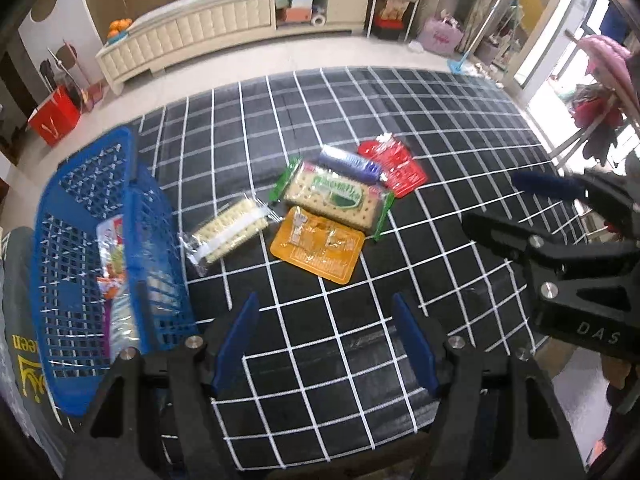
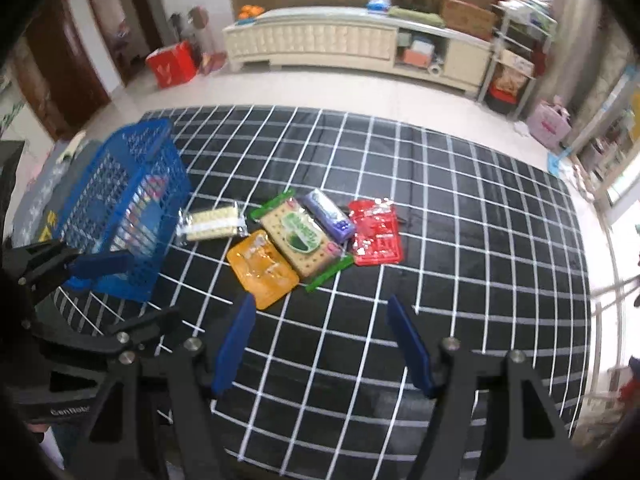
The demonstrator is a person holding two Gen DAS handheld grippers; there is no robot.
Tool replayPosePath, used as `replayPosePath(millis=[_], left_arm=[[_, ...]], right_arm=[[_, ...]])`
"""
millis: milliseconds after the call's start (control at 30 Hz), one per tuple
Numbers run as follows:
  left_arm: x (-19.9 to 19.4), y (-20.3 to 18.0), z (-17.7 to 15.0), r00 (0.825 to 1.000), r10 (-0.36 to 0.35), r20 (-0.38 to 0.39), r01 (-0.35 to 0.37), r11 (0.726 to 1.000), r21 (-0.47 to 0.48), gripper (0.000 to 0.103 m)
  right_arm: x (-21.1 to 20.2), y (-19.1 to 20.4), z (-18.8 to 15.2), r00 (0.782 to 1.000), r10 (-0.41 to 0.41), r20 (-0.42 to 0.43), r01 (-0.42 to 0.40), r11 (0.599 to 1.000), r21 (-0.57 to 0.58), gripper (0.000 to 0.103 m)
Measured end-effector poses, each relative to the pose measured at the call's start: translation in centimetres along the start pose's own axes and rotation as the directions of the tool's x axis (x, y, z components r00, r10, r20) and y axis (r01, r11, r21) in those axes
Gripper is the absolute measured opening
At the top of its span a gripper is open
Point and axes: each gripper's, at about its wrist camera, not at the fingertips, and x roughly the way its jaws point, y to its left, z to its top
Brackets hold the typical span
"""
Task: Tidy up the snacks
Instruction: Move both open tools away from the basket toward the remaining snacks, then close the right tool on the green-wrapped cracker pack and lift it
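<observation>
Several snack packs lie on the black checked cloth [image 1: 400,100]: a clear cracker pack [image 1: 228,232] [image 2: 212,222], an orange pouch [image 1: 318,244] [image 2: 262,268], a green-edged biscuit pack [image 1: 334,198] [image 2: 302,236], a purple roll [image 1: 350,162] [image 2: 328,216] and a red pouch [image 1: 394,166] [image 2: 376,232]. A blue basket [image 1: 52,216] [image 2: 120,184] at the left holds several packs. My left gripper [image 1: 324,344] is open and empty, near the basket. My right gripper [image 2: 320,344] is open and empty, short of the pile. It also shows in the left wrist view [image 1: 520,208].
The cloth's near edge lies just under both grippers. A cream cabinet [image 2: 320,44] stands across the pale floor, with a red box [image 2: 170,64] to its left. A dark bag [image 1: 24,344] sits left of the basket.
</observation>
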Motion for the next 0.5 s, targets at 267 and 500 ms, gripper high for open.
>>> replayPosePath(millis=[267,500], left_arm=[[5.1,1.3,1.4,0.998,0.029,-0.051,-0.032,0.998,-0.054,0.067],[8.3,3.0,1.8,0.993,0.046,-0.105,-0.055,0.995,-0.084,0.067]], right_arm=[[6.6,-0.2,2.4,0.997,0.058,-0.051,-0.066,0.983,-0.169,0.072],[11.7,1.9,3.4,0.99,0.081,-0.111,-0.112,0.945,-0.309,0.072]])
